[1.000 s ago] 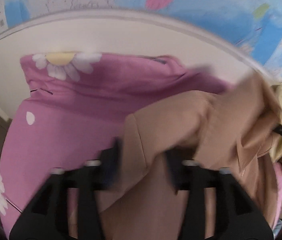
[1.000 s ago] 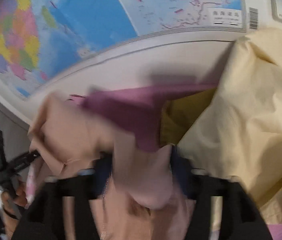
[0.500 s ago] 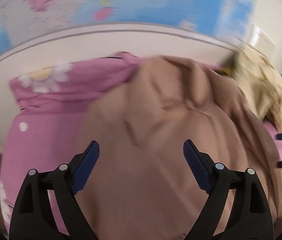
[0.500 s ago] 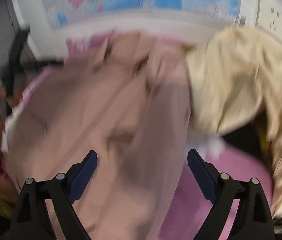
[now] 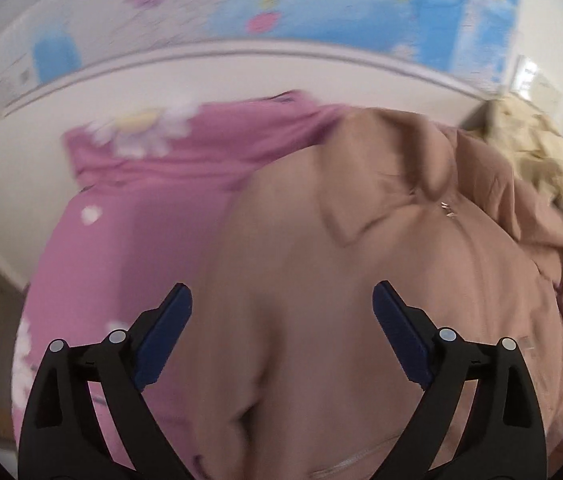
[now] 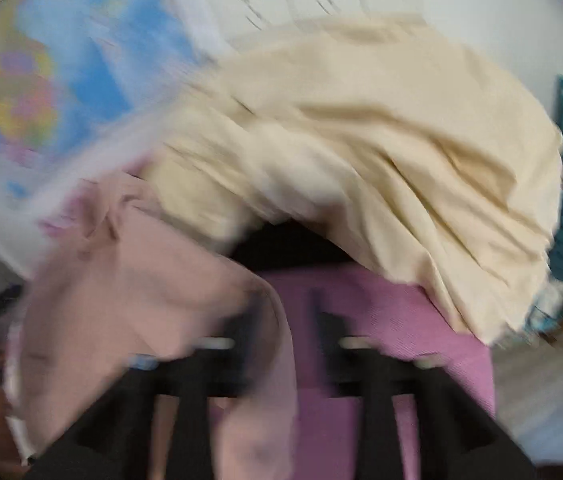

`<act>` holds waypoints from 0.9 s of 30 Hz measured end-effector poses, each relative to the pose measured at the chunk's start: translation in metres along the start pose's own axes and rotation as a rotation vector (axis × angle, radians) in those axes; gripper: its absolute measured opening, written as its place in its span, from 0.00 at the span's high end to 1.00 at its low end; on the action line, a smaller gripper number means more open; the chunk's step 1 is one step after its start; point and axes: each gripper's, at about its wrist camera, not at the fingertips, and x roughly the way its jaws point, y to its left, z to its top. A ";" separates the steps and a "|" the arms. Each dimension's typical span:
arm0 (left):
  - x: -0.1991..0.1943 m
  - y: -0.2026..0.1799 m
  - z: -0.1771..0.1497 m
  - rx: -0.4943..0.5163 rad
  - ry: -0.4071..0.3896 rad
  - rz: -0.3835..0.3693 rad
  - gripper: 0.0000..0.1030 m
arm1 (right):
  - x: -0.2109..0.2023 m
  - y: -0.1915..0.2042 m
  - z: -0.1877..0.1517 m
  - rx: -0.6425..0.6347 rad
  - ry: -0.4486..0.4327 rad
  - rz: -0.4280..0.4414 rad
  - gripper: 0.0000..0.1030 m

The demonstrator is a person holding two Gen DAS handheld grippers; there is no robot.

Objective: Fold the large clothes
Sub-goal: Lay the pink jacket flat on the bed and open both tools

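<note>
On the pink daisy bedsheet [image 5: 133,248] the tan garment [image 5: 361,280] lies spread and crumpled, the left gripper [image 5: 281,304] having just opened wide above it and the blurred right gripper [image 6: 287,328] empty with jaws apart at its edge, so smoothing it flat before folding seems wise.

The left gripper [image 5: 281,304], low in frame, has just been opening, nothing pinched; the right gripper [image 6: 293,320] is blurred, jaws closing slightly.
</note>
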 end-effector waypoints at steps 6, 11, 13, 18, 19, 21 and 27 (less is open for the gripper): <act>0.005 0.030 -0.009 -0.055 0.032 0.051 0.12 | -0.024 0.064 0.005 -0.170 -0.175 -0.032 0.24; 0.015 0.013 0.013 0.014 0.002 0.038 0.12 | 0.004 0.177 0.019 -0.510 -0.227 -0.009 0.22; 0.023 0.006 0.018 0.016 0.008 0.028 0.12 | 0.037 0.208 0.022 -0.567 -0.178 -0.005 0.22; 0.034 -0.002 0.013 0.009 0.023 -0.009 0.12 | 0.113 0.238 0.038 -0.621 -0.054 -0.073 0.76; 0.035 0.000 0.010 0.009 0.030 -0.011 0.12 | 0.120 0.232 0.044 -0.606 -0.027 -0.068 0.95; 0.035 0.006 0.005 0.004 0.038 -0.008 0.12 | 0.110 0.217 0.069 -0.523 -0.049 -0.032 0.97; 0.026 0.042 -0.010 -0.051 0.037 -0.023 0.12 | 0.090 0.170 0.117 -0.307 -0.102 0.039 0.97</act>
